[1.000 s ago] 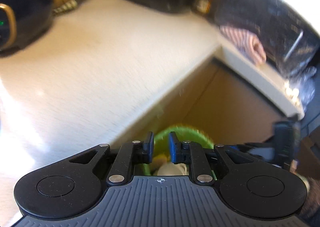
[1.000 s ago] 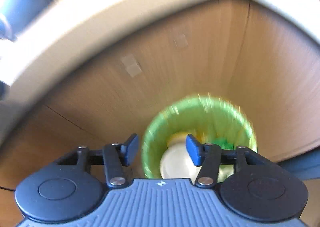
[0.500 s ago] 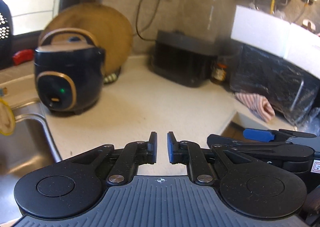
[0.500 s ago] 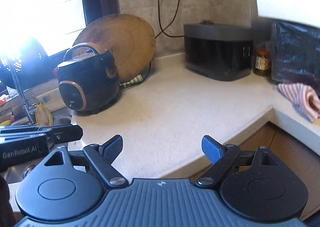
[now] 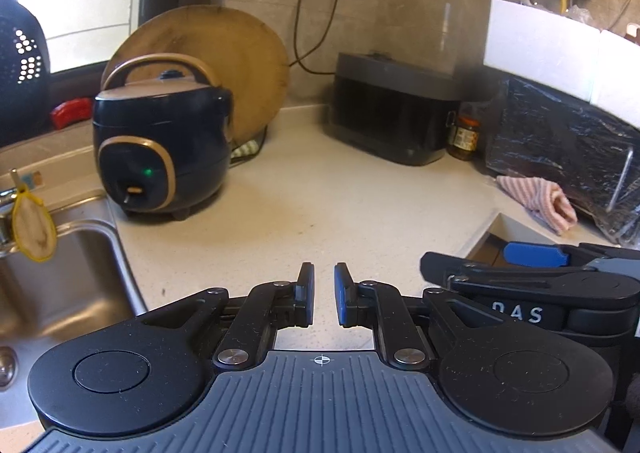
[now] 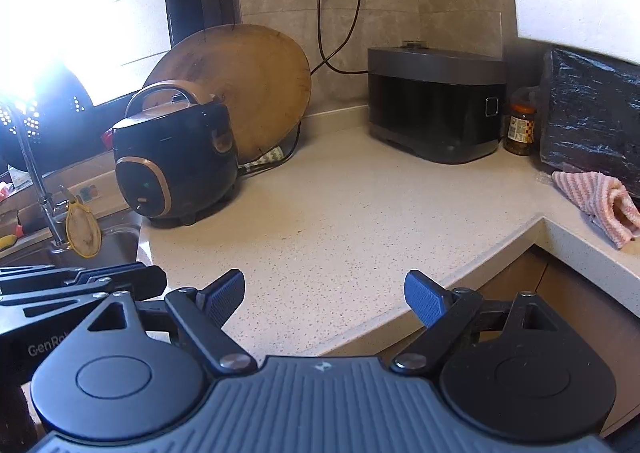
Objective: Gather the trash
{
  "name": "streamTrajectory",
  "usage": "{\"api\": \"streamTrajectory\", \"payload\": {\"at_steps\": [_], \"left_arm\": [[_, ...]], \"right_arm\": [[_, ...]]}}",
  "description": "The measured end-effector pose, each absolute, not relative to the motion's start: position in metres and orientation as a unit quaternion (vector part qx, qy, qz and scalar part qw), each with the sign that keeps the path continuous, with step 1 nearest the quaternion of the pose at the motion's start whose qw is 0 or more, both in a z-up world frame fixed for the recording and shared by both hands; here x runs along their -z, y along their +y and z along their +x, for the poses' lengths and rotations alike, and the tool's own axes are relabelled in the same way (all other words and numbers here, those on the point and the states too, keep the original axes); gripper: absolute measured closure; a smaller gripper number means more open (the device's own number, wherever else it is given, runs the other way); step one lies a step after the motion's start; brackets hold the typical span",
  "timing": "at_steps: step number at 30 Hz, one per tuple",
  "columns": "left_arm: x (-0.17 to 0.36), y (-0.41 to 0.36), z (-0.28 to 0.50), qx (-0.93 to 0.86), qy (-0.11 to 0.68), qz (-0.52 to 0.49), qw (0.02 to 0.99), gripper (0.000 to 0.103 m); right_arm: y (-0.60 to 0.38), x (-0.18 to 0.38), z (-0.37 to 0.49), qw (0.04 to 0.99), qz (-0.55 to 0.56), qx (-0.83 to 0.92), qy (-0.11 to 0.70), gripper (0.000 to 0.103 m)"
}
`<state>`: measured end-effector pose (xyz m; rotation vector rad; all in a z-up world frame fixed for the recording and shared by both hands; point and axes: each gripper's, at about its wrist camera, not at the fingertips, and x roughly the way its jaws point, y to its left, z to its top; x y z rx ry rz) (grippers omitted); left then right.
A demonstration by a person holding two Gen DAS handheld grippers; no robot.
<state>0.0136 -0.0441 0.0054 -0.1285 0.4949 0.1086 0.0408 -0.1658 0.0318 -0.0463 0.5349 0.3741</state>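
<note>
My left gripper (image 5: 324,293) hovers over the front of the speckled countertop (image 5: 320,205), its jaws nearly together with a narrow gap and nothing between them. My right gripper (image 6: 324,295) is wide open and empty above the counter's front edge. Each gripper shows in the other's view: the right one (image 5: 532,281) at the right, the left one (image 6: 80,285) at the left. No loose trash shows on the counter. The green-lined bin is out of view.
A dark rice cooker (image 5: 160,149) stands before a round wooden board (image 5: 224,65). A black appliance (image 5: 396,121), a jar (image 5: 464,137), a black bag (image 5: 568,145) and a striped cloth (image 5: 536,201) line the back right. A sink (image 5: 52,273) lies left.
Both grippers rose from above the green-lined bin below the counter to counter height. The right gripper opened wider. In the last half second both views barely shifted.
</note>
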Motion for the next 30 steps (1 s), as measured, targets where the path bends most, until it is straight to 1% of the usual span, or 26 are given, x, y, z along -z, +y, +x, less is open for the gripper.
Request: {"api": "streamTrajectory", "payload": {"at_steps": [30], "left_arm": [[-0.0055,-0.0487,0.0084,-0.068,0.252,-0.068,0.963,0.089]], "right_arm": [[-0.1667,-0.028,0.0402,0.944,-0.027,-0.19,0.268,0.015]]}}
